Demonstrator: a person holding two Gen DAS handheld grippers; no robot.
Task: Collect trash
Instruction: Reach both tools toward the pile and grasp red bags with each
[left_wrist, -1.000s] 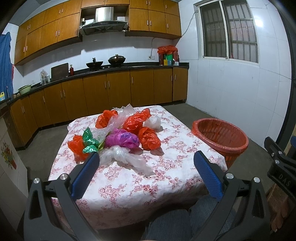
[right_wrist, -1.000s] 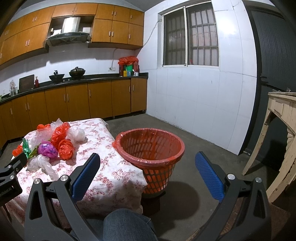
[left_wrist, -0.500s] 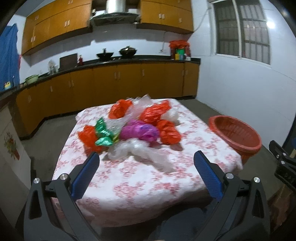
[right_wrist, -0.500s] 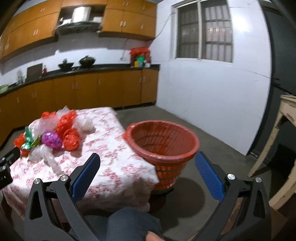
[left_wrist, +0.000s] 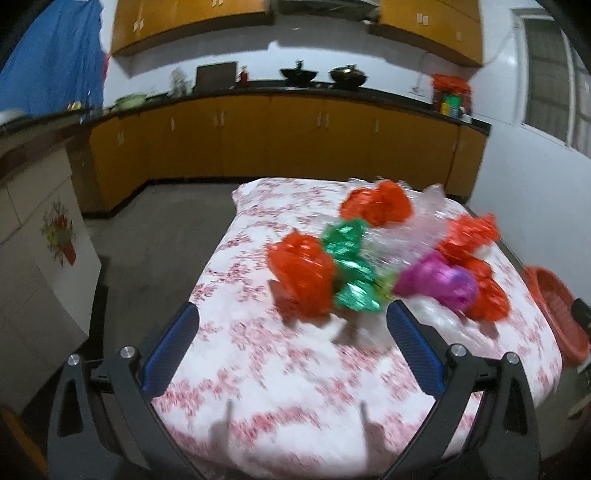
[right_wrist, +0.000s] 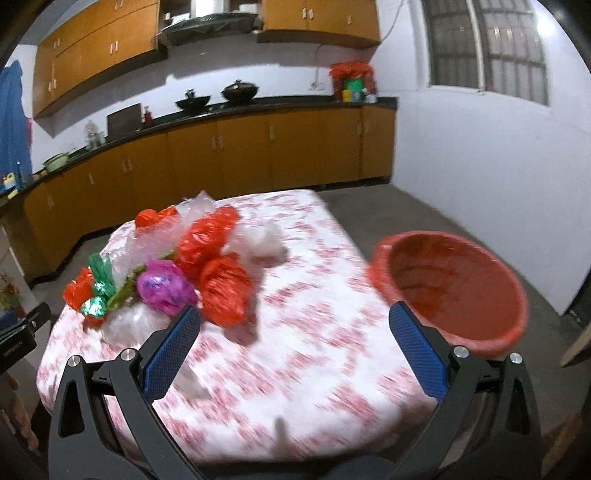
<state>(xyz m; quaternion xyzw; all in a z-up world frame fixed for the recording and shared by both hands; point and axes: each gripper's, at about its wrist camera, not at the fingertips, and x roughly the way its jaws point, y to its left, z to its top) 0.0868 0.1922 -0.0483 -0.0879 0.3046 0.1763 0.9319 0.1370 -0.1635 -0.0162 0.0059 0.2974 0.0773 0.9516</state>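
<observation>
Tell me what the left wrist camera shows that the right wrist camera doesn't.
Only the left wrist view shows the flower decal on the white panel in full, and the left gripper, open. Only the right wrist view shows the inside of the red basket, the whole barred window, and the right gripper, open. Both show the crumpled plastic bags on the floral tablecloth.
</observation>
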